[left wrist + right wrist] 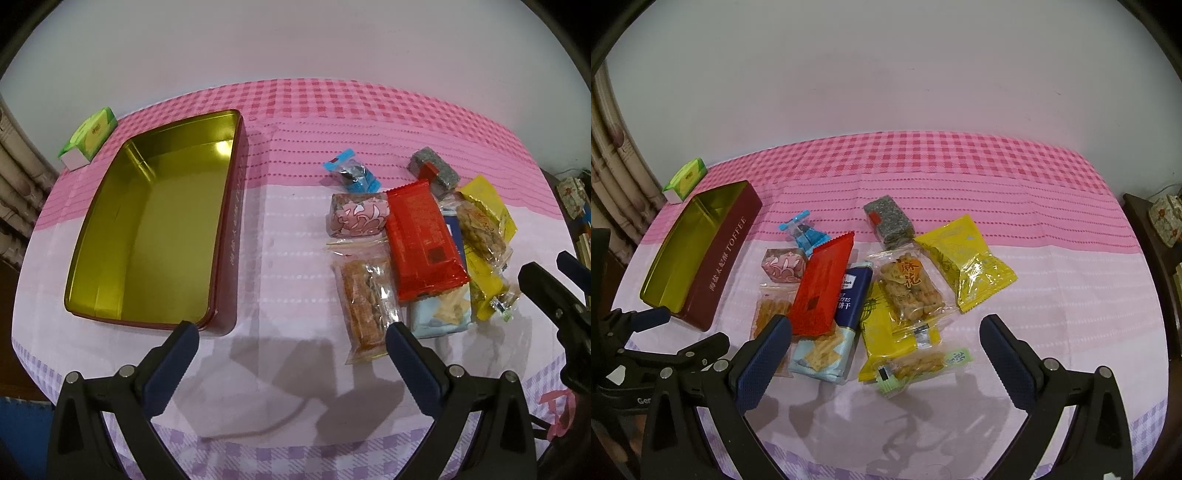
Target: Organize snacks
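The snacks lie heaped mid-bench: a red pack (822,284) across a blue cracker pack (846,310), with yellow bags (967,262) to their right. The tin (155,221) stands empty, apart on the left. Left tongs (291,334) and right tongs (886,326) hover released, holding nothing.
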Tool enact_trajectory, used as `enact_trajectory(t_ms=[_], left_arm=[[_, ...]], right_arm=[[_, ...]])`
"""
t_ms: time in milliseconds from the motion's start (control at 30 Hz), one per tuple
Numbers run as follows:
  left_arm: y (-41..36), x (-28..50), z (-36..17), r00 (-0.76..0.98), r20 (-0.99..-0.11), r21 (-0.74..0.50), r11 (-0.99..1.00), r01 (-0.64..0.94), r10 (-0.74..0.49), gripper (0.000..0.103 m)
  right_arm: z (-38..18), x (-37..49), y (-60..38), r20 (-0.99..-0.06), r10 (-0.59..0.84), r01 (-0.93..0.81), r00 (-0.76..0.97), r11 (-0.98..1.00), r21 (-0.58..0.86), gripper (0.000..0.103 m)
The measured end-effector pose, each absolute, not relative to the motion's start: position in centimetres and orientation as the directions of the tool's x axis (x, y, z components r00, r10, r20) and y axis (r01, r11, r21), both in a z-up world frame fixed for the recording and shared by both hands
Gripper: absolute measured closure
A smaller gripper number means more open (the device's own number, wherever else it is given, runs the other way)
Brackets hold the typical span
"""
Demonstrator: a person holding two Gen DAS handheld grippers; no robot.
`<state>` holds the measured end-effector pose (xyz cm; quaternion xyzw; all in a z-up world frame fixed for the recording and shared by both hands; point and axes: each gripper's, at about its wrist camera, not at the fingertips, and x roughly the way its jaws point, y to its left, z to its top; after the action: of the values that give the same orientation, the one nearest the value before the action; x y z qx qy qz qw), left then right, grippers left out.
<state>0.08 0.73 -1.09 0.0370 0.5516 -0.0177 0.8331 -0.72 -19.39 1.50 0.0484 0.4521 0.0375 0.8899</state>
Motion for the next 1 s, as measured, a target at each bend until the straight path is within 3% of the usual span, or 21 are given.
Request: enact_trajectory(t_ms=[1000], left_arm=[[0.61, -0.20, -1.06, 0.387, -0.922, 0.043, 0.997, 0.064, 0.015, 0.000]], right_arm=[[1.67, -0.85, -19.59, -0.796, 0.116, -0.026, 0.594, 0.992, 0.125, 0.002]])
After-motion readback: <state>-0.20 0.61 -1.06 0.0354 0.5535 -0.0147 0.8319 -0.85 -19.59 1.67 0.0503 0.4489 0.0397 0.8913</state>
